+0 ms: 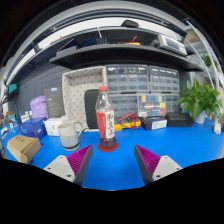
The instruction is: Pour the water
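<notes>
A clear bottle [104, 118] with a red cap and a red label stands upright on a small red coaster on the blue table [170, 145], just ahead of my fingers. To its left stands a white mug [69, 133] with a handle. My gripper [114, 163] is open, its two pink-padded fingers [79, 161] spread wide on either side, with only blue tabletop between them. The bottle is beyond the fingertips, slightly left of the middle of the gap, and nothing touches it.
A tan box [23, 148] lies at the left beside a purple object [38, 107] and a blue box. A black case [154, 123] and a green plant [200, 100] stand at the right. Shelves with drawer bins [135, 78] rise behind.
</notes>
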### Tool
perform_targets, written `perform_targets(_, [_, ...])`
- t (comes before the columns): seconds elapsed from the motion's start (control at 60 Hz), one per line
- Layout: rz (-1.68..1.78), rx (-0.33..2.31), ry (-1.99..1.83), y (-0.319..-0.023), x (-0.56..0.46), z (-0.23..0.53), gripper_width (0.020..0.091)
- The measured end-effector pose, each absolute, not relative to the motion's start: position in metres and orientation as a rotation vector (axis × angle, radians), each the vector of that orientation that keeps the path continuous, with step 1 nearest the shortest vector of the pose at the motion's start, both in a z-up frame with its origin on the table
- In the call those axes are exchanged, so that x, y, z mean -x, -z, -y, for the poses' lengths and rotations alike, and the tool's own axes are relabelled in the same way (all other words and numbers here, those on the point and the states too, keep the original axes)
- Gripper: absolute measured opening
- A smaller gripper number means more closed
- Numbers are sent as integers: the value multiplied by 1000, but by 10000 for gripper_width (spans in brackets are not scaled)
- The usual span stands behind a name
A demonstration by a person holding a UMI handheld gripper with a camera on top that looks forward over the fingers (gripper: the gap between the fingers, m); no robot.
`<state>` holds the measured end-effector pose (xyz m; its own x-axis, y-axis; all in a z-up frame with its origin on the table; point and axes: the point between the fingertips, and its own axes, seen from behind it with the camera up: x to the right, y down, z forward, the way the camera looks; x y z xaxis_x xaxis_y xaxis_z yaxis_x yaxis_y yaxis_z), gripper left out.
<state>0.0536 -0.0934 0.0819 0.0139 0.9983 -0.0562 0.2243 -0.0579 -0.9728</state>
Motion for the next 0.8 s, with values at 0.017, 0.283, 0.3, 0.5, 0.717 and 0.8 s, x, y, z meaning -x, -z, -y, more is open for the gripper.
perform_targets(0.017, [1333, 1433, -1128, -82, -59, 93, 848])
perform_targets(0.283, [1289, 1429, -1063, -91, -99, 82, 849])
perform_targets(0.3, [1290, 1431, -1069, -91, -100, 83, 846])
perform_targets(0.5, [1265, 1408, -1052, -102, -109, 77, 847])
perform_targets(0.717, [1243, 1387, -1061, -118, -113, 78, 849])
perform_targets(0.8, [1244, 1374, -1064, -122, -114, 80, 850])
